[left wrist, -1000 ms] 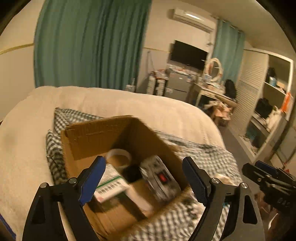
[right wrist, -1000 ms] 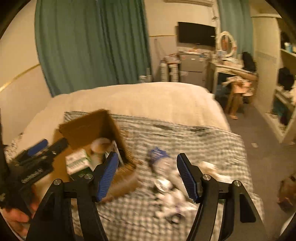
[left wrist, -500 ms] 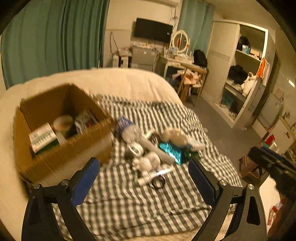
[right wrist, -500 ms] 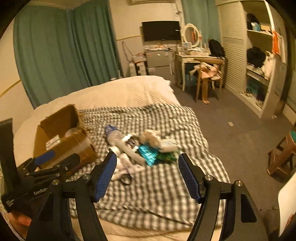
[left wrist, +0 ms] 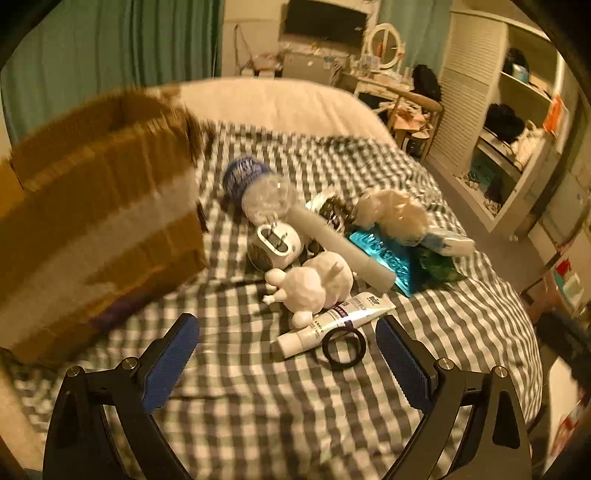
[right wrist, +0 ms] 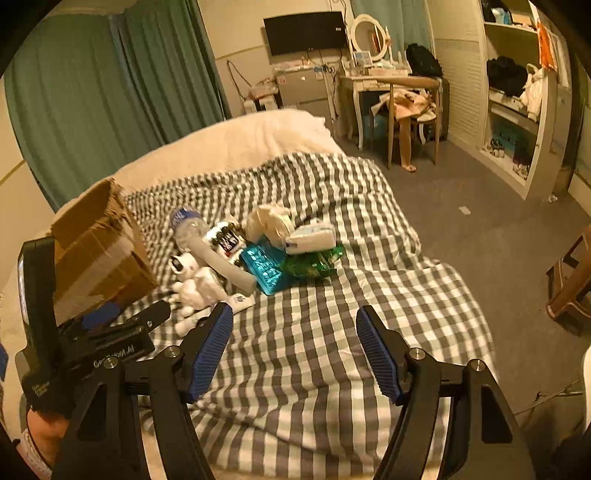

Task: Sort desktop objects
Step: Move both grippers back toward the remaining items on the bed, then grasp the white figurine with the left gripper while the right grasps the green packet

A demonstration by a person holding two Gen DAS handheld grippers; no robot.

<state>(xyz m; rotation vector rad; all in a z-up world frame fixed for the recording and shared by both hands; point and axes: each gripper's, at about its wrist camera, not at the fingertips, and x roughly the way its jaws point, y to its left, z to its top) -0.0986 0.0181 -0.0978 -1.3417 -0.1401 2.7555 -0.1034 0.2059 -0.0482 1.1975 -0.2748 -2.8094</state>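
- The left gripper (left wrist: 286, 354) is now low over the checked cloth (left wrist: 258, 406), close to the pile; a second ago it hung above the open box (left wrist: 92, 221).
- The tube (left wrist: 334, 319) and black ring (left wrist: 343, 348) now lie just ahead of its fingers.
- The right gripper (right wrist: 293, 332) has pulled back from the pile.

A home bedroom: a bed under a grey-and-white checked blanket (right wrist: 332, 295), teal curtains (right wrist: 92, 92), a wall-mounted black television (right wrist: 304, 31), and a white vanity desk (right wrist: 369, 79).
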